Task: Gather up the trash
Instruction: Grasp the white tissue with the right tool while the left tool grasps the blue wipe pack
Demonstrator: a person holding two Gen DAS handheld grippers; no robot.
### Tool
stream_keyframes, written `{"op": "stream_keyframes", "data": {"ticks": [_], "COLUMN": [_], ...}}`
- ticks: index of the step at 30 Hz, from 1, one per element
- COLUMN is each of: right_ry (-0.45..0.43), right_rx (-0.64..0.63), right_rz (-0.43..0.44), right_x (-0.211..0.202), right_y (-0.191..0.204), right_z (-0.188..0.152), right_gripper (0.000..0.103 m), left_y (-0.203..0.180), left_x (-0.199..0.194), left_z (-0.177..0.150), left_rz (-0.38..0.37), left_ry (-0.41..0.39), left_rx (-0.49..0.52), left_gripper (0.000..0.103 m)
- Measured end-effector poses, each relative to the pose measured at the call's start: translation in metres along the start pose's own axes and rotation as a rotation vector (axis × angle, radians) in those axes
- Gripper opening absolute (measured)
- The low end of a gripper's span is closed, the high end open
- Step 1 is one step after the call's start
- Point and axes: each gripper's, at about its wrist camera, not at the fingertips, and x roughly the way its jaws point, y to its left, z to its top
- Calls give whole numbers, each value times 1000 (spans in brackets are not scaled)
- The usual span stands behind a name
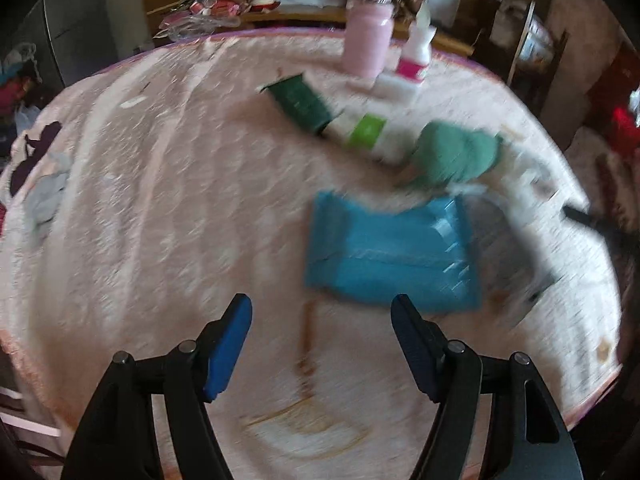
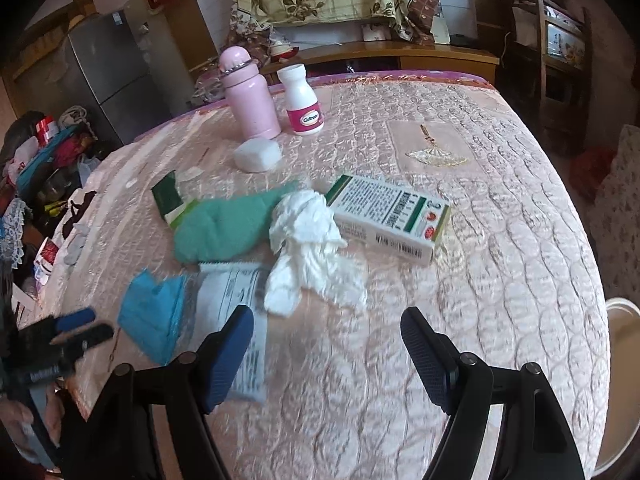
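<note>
Trash lies on a table under a pink quilted cover (image 2: 500, 248). In the right wrist view I see a crumpled white tissue (image 2: 308, 236), a white and green medicine box (image 2: 390, 216), a printed clear packet (image 2: 228, 292) and a blue wrapper (image 2: 154, 316). My right gripper (image 2: 326, 314) stands open just short of the tissue, its left finger over the packet. My left gripper (image 1: 320, 304) is also open with nothing in it, close before the blue wrapper (image 1: 392, 256). It also shows as the left gripper (image 2: 86, 326) at the table's left edge.
A green cloth (image 2: 228, 224) lies over a dark green box (image 2: 168, 196). A pink bottle (image 2: 250, 96), a white pill bottle (image 2: 302, 100) and a white block (image 2: 258, 154) stand at the back. A white bin (image 2: 624, 360) sits beside the table's right edge.
</note>
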Motion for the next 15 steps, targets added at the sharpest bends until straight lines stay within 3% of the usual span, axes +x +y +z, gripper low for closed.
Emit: {"op": "stream_keyframes", "data": {"ticks": [4,11,15], "right_ry": [13,33,44], "right_rx": [-8,0,3], "right_rz": [6,12,51], "right_x": [13,40,57], "right_y": [-1,-3,3], "right_z": [9,26,37], "right_gripper": [80,80,80], "left_y": [12,20,39], "left_x": [19,55,44], "left_z": [10,66,78], "left_rz": [20,-78,-161], "left_ry": [25,-5,-29], "left_rx": [-38,-121,-222], "left_gripper": [73,73,73]}}
